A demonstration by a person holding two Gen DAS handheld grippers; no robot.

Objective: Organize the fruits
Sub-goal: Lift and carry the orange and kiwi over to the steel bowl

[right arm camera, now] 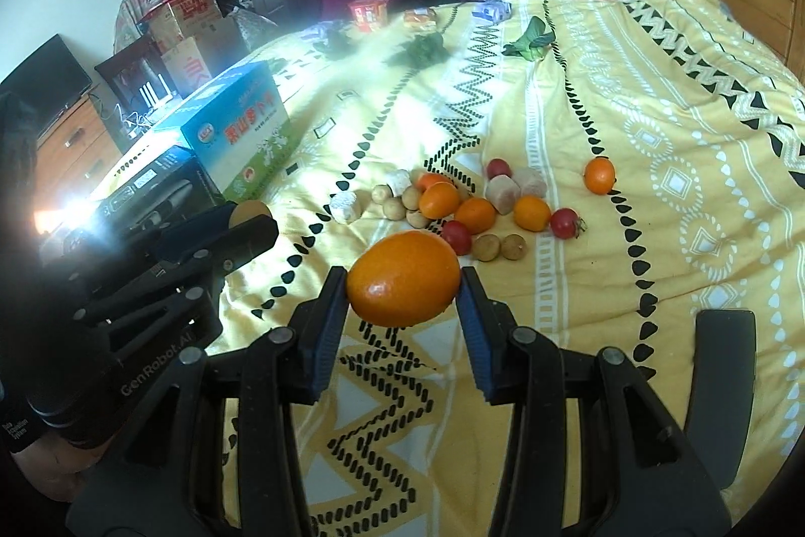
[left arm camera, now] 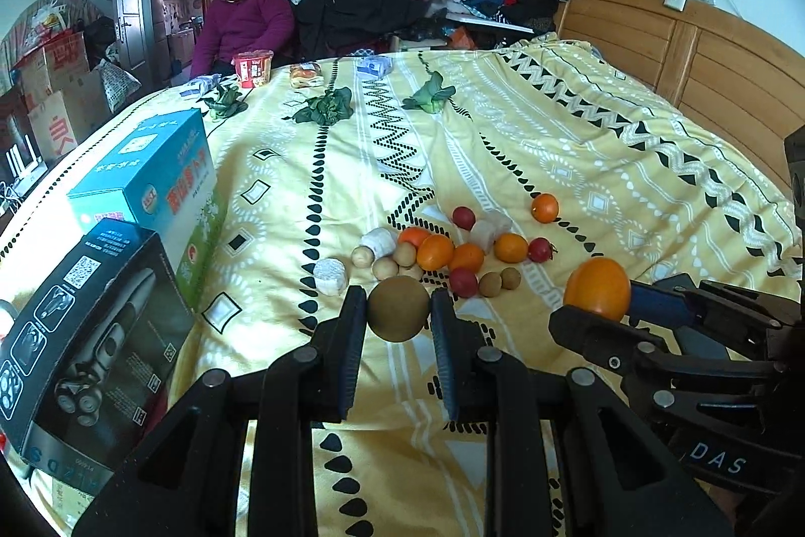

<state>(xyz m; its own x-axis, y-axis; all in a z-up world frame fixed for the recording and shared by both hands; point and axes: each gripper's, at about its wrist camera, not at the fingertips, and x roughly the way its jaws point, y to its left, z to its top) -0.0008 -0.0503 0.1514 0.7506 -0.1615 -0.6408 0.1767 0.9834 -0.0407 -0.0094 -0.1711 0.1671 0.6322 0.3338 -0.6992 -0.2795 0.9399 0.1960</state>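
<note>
Black linkage arms fill the near edge of both wrist views, each pair of fingers angled downward over a yellow patterned bedspread (left arm camera: pixel 578 124). From the left wrist camera, the left gripper (left arm camera: pixel 398 310) pinches a small round brown fruit, probably a longan (left arm camera: pixel 398 309), between its blue pads, clear of the cloth. To its right, the right gripper (left arm camera: pixel 598 305) comes in from the side, clamped on an orange (left arm camera: pixel 597 288).

From the right wrist camera, that orange (right arm camera: pixel 404 279) sits squeezed between the two blue pads, lifted above the bedspread (right arm camera: pixel 654 134), and the left gripper (right arm camera: pixel 250 217) shows at the left with the brown fruit (right arm camera: pixel 249 212) peeking above its finger.

Farther out, in the middle of the bed, lies the loose pile of fruit (left arm camera: pixel 448 252): small oranges, red cherry tomatoes, brown longans and a few pale chunks. One orange (left arm camera: pixel 545 208) lies apart on the right of the pile. At the near left stand a black shaver box (left arm camera: pixel 85 335) and a blue carton (left arm camera: pixel 151 179). Leafy greens (left arm camera: pixel 324 108) and snack packets lie at the far edge, where a person in an orange hat (left arm camera: pixel 241 13) sits.
</note>
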